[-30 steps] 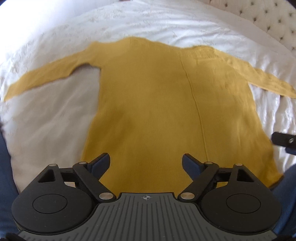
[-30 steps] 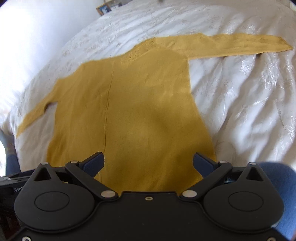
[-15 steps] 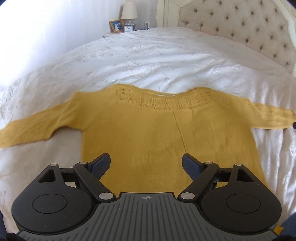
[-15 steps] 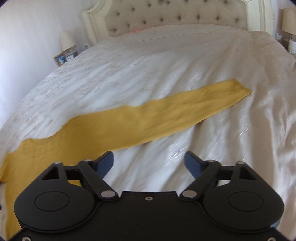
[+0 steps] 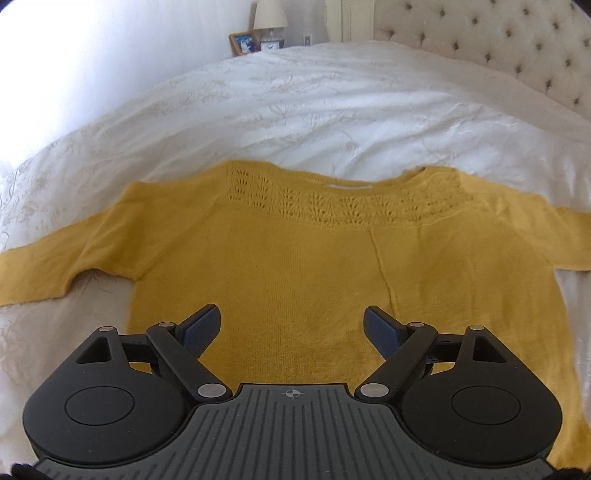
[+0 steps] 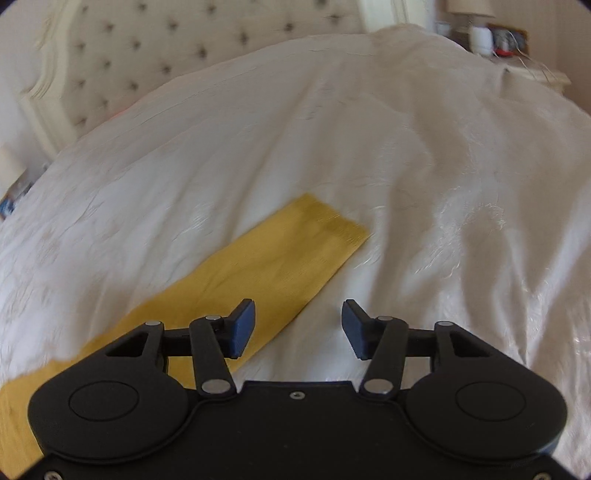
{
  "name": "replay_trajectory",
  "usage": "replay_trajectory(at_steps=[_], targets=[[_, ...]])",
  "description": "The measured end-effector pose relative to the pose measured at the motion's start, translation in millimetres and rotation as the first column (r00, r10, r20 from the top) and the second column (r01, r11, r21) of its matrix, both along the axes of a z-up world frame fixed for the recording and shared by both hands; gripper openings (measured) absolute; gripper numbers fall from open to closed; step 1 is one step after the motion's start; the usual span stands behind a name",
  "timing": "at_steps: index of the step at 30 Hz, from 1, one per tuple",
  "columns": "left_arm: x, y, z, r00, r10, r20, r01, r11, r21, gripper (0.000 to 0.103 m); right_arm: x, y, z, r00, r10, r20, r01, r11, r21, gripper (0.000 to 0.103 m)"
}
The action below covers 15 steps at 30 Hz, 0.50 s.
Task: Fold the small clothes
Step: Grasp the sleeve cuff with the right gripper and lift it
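While your left gripper (image 5: 291, 326) hangs wide open and empty over the sweater's (image 5: 295, 266) body, your right gripper (image 6: 298, 328) has swung off the body and out along the sleeve (image 6: 266, 266). Its jaws are closing now, nothing pinched yet, the sleeve's edge lying under the left finger. Sweater's flat on the bed (image 5: 332, 110), unfolded; looks like you're lining up the first sleeve fold.

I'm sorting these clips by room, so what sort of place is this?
A bedroom, most likely. A yellow knit sweater lies spread on a bed's white bedspread, with a tufted headboard behind it and a bedside lamp beside a framed photo.
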<state>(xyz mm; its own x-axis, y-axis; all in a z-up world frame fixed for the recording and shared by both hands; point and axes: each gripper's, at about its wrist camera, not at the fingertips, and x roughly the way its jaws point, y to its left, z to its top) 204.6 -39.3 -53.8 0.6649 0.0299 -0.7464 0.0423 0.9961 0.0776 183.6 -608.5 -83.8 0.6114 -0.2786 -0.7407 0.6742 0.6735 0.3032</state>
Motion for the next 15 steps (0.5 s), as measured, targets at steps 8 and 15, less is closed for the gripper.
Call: replay_trajectory(at_steps=[8, 15], targets=[[9.0, 2.5, -41.2, 0.996, 0.01, -0.091, -0.007, 1.0, 0.027, 0.089, 5.7, -32.4, -25.4, 0.994, -0.065, 0.087, 0.054, 0.99, 0.127, 0.061], [13.2, 7.5, -40.3, 0.993, 0.008, -0.12, -0.004, 1.0, 0.029, 0.101, 5.8, -34.2, -22.8, 0.989, -0.073, 0.131, 0.052, 0.987, 0.151, 0.016]])
